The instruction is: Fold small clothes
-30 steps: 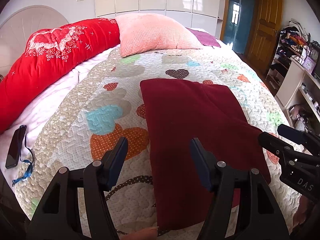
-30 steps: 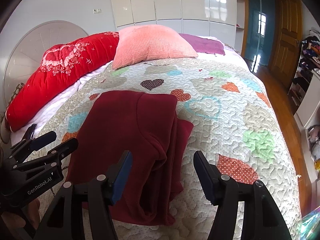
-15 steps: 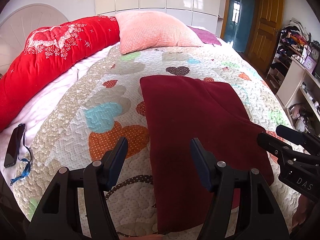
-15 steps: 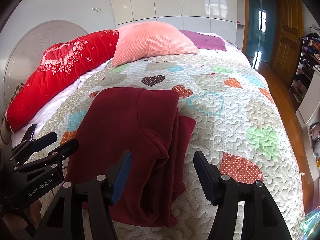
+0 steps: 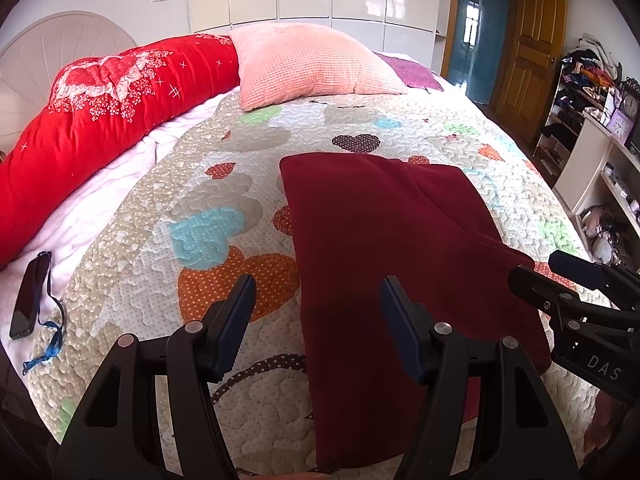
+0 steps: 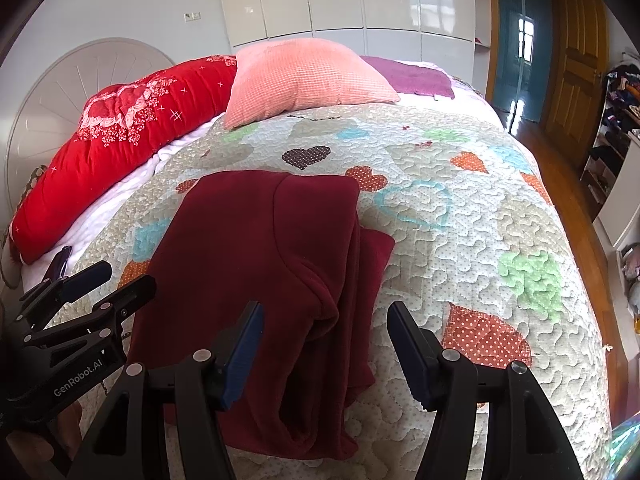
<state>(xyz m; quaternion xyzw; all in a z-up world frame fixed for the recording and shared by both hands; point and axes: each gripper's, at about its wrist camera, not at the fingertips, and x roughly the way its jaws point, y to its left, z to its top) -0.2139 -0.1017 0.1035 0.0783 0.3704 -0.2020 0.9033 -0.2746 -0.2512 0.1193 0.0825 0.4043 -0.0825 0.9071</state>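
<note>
A dark red fleece garment lies partly folded on the heart-patterned quilt; in the right wrist view a folded layer bunches along its right side. My left gripper is open and empty, hovering above the garment's near left edge. My right gripper is open and empty above the garment's near right folds. Each gripper shows in the other's view: the right one at the garment's right edge, the left one at its left.
A pink pillow, a red bolster and a purple cloth lie at the head of the bed. A phone with a blue strap lies at the left edge. Shelves and a wooden door stand at the right.
Both grippers have edged slightly forward over the bed, so the garment sits a little lower in view. Both stay open and empty. The garment has not moved.
</note>
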